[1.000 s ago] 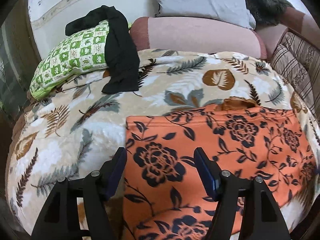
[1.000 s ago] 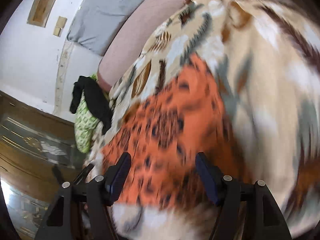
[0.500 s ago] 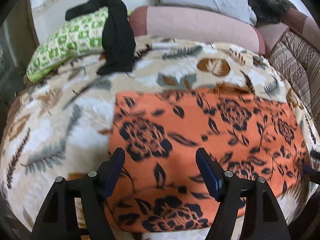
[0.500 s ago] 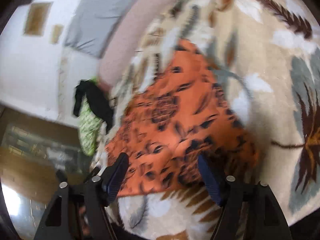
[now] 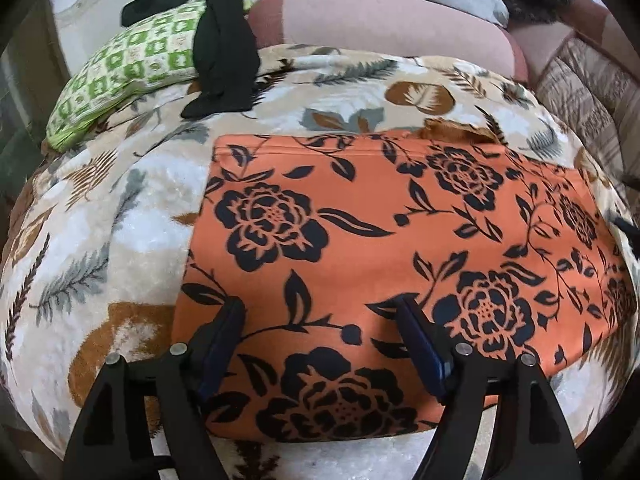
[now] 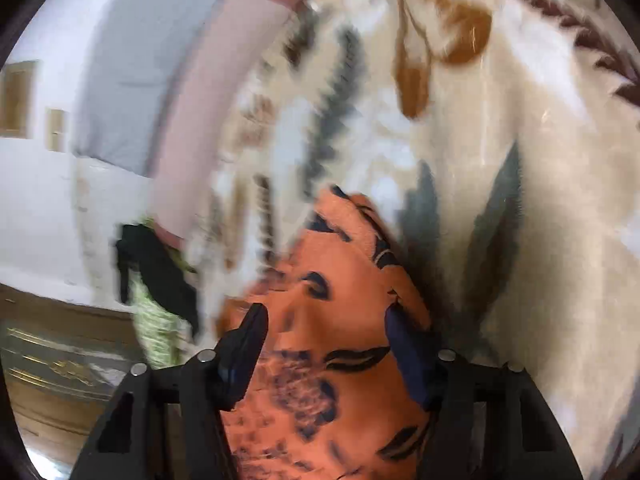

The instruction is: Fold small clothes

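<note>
- The left gripper (image 5: 320, 320) hangs with its jaws spread wide over the near edge of an orange floral cloth (image 5: 384, 248), gripping nothing.
- The cloth lies flat as a rectangle on a leaf-patterned blanket (image 5: 120, 216) covering the bed.
- The right gripper (image 6: 324, 332), jaws also spread, sits tilted over the cloth's (image 6: 340, 280) end; the view is blurred, so contact cannot be told.
- Beyond, a black garment (image 5: 224, 56) drapes across a green checked pillow (image 5: 132, 60).

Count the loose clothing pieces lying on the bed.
2: the orange floral garment spread flat on the blanket, and a black garment draped over the green pillow. Others may be hidden.
</note>
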Motion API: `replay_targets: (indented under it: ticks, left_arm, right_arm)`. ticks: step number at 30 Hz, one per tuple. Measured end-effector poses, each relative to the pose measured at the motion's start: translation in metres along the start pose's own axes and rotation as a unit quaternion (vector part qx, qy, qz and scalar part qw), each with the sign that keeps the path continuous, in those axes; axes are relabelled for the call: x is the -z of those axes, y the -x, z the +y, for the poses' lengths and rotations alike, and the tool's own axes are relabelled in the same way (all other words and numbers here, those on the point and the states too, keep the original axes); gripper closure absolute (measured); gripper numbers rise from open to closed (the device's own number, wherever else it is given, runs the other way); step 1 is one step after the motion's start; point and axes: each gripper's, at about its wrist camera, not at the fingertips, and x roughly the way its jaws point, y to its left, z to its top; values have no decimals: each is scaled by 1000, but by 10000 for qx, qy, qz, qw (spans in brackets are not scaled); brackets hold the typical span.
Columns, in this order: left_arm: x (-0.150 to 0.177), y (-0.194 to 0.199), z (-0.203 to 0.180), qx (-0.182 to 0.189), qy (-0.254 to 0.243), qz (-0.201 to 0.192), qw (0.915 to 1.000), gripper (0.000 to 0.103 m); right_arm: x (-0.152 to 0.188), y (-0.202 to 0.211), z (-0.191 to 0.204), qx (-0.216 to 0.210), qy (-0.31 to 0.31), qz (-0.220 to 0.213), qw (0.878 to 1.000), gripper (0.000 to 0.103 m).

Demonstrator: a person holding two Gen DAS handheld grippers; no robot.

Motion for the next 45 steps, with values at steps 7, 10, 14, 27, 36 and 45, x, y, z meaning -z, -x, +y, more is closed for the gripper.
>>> replay_targets:
  ticks: [7, 10, 14, 27, 36, 45]
  left_arm:
    - [3, 8, -13, 218, 118, -154, 9996, 25]
    - [5, 12, -22, 287, 18, -125, 9995, 25]
    - [4, 16, -25, 263, 74, -195, 9994, 25]
    - [2, 9, -31, 313, 44, -148, 9994, 25]
    - [-1, 14, -39, 354, -76, -462, 9983, 24]
    - [4, -21, -54, 147, -545, -55, 9984, 18]
  right_arm:
    - [116, 72, -38, 20, -521, 80, 9986, 30]
    - [136, 58, -68, -98, -1190, 211, 9926, 28]
    - [118, 52, -67, -508, -1277, -136, 9904, 28]
    - [105, 45, -77, -47, -1595, -398, 9864, 37]
    - [91, 34, -49, 433, -668, -325, 9963, 90]
    - [83, 18, -25, 827, 53, -97, 9965, 88]
